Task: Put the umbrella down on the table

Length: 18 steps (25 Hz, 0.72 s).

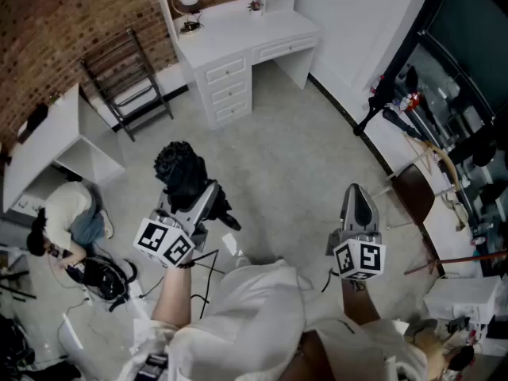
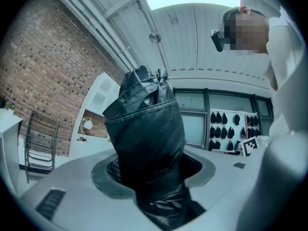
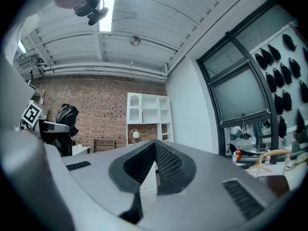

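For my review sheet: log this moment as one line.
left gripper: shut on folded black umbrella | right gripper: shut, empty | status: umbrella carried, not yet set down

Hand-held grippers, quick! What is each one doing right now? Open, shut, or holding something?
Left hand-held gripper: closed on the black folded umbrella.
Right hand-held gripper: closed, holding nothing.

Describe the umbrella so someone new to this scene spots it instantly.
In the head view, start at the white desk by the brick wall and come down the grey floor to the left gripper. The umbrella is the crumpled black folded bundle clamped in its jaws; the right gripper holds nothing.
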Each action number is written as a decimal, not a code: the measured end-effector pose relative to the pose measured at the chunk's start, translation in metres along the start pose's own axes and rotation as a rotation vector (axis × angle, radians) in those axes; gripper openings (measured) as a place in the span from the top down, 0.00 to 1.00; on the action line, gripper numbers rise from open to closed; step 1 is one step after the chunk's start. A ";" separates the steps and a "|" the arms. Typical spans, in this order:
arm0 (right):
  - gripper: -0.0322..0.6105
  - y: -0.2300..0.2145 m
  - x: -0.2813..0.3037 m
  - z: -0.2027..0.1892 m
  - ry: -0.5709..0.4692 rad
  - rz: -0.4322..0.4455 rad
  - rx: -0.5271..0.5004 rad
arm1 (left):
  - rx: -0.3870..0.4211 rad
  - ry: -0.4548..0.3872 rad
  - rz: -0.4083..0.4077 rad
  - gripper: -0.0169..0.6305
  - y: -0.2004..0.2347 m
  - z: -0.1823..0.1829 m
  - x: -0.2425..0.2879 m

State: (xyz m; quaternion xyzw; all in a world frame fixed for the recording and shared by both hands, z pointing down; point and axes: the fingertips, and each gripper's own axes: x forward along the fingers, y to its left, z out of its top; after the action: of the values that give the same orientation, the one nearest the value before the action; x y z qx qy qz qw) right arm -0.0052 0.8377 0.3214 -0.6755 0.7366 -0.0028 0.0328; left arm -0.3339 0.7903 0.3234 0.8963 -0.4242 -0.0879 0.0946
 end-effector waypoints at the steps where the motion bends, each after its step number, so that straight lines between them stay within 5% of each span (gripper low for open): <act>1: 0.92 0.001 -0.001 0.000 0.000 -0.003 0.000 | 0.000 0.000 -0.001 0.55 0.001 0.000 -0.001; 18: 0.92 0.042 0.009 -0.004 0.008 0.014 -0.012 | -0.026 -0.005 -0.053 0.55 0.016 0.005 -0.011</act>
State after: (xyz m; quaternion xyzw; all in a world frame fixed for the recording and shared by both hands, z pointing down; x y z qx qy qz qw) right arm -0.0479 0.8325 0.3232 -0.6706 0.7413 -0.0009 0.0259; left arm -0.3540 0.7885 0.3237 0.9056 -0.3996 -0.0982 0.1029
